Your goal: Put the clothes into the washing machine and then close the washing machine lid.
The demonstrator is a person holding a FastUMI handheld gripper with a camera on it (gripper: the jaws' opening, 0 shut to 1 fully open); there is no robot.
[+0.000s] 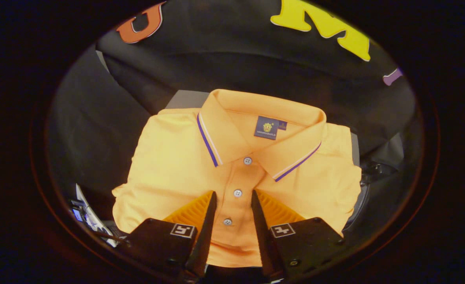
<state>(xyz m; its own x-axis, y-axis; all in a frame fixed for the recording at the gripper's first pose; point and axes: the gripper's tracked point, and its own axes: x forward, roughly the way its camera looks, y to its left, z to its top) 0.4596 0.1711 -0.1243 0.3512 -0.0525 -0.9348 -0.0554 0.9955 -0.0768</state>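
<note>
Shirt [185, 165], folded and orange, lay collar-up on a grey tabletop [185, 99], squared into a neat packet, probably so it could be lifted in one piece. The tool [232, 199] hovered over the shirt's lower front with its two ribbed fingers [195, 209] spread apart, the button placket showing in the gap between them, nothing yet pinched. Whether the fingertips touched the cloth, I could not tell. Beside the shirt's right shoulder a dark rounded shape sat half in shadow, possibly the washing machine; some pale clutter lay off its left hem, too small to name.
</note>
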